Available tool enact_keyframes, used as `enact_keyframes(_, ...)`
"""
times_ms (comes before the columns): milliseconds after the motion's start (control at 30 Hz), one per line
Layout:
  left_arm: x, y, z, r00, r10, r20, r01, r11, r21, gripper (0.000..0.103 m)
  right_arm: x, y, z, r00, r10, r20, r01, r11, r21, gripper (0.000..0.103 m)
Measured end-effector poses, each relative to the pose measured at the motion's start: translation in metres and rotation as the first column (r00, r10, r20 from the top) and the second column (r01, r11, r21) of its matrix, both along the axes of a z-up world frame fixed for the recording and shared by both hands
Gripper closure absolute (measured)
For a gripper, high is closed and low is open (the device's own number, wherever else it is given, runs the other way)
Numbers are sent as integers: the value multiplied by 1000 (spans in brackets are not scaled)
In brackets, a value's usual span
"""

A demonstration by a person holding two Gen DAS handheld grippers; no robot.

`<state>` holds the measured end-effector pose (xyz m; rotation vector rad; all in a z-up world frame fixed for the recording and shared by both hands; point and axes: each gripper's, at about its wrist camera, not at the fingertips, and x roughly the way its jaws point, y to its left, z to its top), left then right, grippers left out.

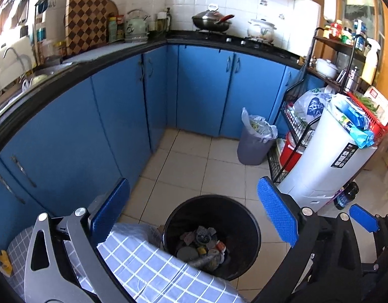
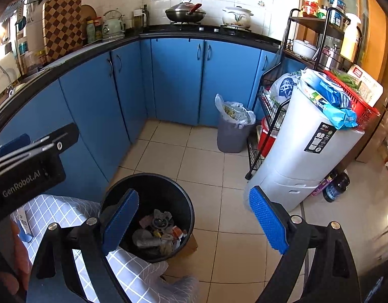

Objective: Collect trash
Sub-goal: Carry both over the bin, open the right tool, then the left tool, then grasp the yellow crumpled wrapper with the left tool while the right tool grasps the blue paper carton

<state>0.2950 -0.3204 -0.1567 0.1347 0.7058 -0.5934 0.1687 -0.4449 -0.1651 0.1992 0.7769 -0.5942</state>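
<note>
A black round bin [image 1: 249, 229] stands on the tiled floor and holds several pieces of trash [image 1: 202, 246]. It also shows in the right wrist view [image 2: 186, 202] with its trash [image 2: 158, 232]. My left gripper [image 1: 194, 217] hangs above the bin, wide open and empty. My right gripper [image 2: 194, 224] is wide open and empty, above and just right of the bin. One blue pad of the right gripper [image 1: 364, 217] shows at the right edge of the left wrist view. The left gripper's body [image 2: 29, 166] shows at the left of the right wrist view.
A table with a blue checked cloth [image 1: 153, 270] sits left of the bin. Blue cabinets [image 1: 97, 131] run along the left and back. A grey bin with a plastic bag [image 1: 254, 141], a black wire rack [image 1: 295, 136] and a white appliance [image 1: 327, 156] stand at the right.
</note>
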Motion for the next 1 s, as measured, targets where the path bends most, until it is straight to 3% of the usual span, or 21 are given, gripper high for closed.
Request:
enact_keyframes(300,10,66,-6,992,123,-9,-123,992,24,4,31,46,2,995,101,11,-101,995,12,16)
enact_keyframes(567,19,154,-6,961,276,-1,-276,960,45,4,65,112,3,969,245,26,-245,969,18,16)
enact_keyframes(1000,18,293,-23,852,523,-20,-520,851,76,4,108,233,-18,873,487,-5,-487,873,41,16)
